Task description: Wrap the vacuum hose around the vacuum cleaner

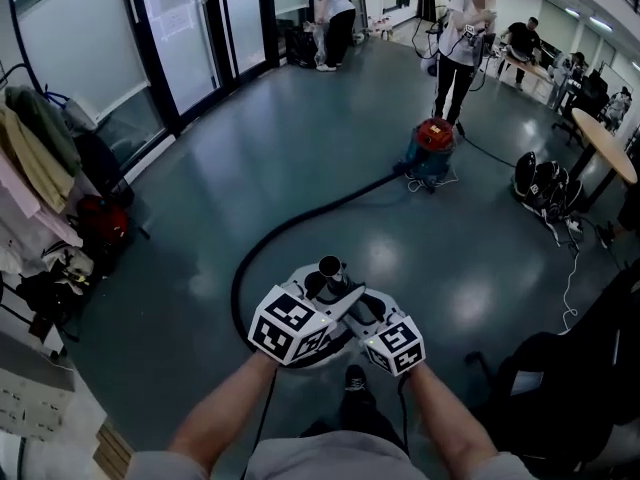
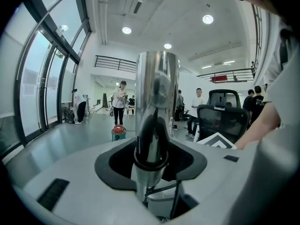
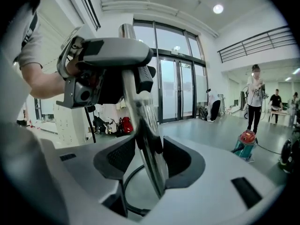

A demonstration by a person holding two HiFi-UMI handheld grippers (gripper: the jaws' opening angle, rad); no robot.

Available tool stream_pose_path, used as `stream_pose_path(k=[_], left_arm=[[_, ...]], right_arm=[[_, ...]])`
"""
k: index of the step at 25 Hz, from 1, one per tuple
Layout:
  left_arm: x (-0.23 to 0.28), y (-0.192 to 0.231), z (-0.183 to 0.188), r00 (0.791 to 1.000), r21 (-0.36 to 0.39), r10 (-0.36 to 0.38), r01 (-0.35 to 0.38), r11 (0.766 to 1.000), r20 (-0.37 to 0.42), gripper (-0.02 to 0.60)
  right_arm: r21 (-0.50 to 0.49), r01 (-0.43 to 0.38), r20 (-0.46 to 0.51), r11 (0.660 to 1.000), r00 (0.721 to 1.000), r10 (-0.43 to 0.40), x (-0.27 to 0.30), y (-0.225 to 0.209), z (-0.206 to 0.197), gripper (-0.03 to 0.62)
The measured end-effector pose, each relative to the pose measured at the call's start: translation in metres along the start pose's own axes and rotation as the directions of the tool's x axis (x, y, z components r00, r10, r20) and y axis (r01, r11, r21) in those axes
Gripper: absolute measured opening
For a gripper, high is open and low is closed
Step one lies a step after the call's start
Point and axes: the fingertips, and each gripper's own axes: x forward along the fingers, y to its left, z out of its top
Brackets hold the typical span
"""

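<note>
I hold a chrome vacuum tube (image 1: 330, 268) upright just in front of my body with both grippers. My left gripper (image 1: 318, 298) is shut on the tube (image 2: 157, 93), its dark pads on either side of it. My right gripper (image 1: 365, 313) is shut on the same tube (image 3: 140, 111), lower down than the left gripper (image 3: 105, 64). From the tube a black hose (image 1: 300, 218) loops left on the floor, then runs far right to the red and teal vacuum cleaner (image 1: 433, 148), which stands several steps away. The cleaner also shows small in the gripper views (image 2: 118, 132) (image 3: 245, 143).
A person (image 1: 460, 43) stands just behind the vacuum cleaner, another person (image 1: 330, 18) bends near the glass doors (image 1: 190, 28). A clothes rack and bags (image 1: 60, 198) stand at the left. A black office chair (image 1: 560, 388), helmets (image 1: 545, 183) and a round table (image 1: 605, 143) are at the right.
</note>
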Motion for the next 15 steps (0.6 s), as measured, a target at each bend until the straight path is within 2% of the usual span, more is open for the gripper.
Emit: stream_pose_path(k=[1, 5, 10, 15], left_arm=[[0.001, 0.003, 0.009, 1.0, -0.003, 0.008, -0.008, 1.0, 0.01, 0.202], [0.009, 0.018, 0.045, 0.998, -0.017, 0.042, -0.041, 0.999, 0.046, 0.202], [0.019, 0.034, 0.08, 0.995, -0.04, 0.069, -0.066, 0.997, 0.066, 0.202], [0.028, 0.043, 0.101, 0.99, -0.077, 0.129, -0.125, 0.989, 0.057, 0.202]], right_arm=[[0.004, -0.001, 0.007, 1.0, 1.0, 0.001, 0.0, -0.008, 0.001, 0.173], [0.007, -0.03, -0.008, 1.0, 1.0, 0.03, 0.004, -0.042, -0.007, 0.262], [-0.021, -0.088, -0.065, 0.996, 0.994, 0.087, 0.025, -0.087, -0.016, 0.268], [-0.091, -0.246, -0.11, 0.965, 0.966, 0.236, 0.05, -0.107, -0.024, 0.268]])
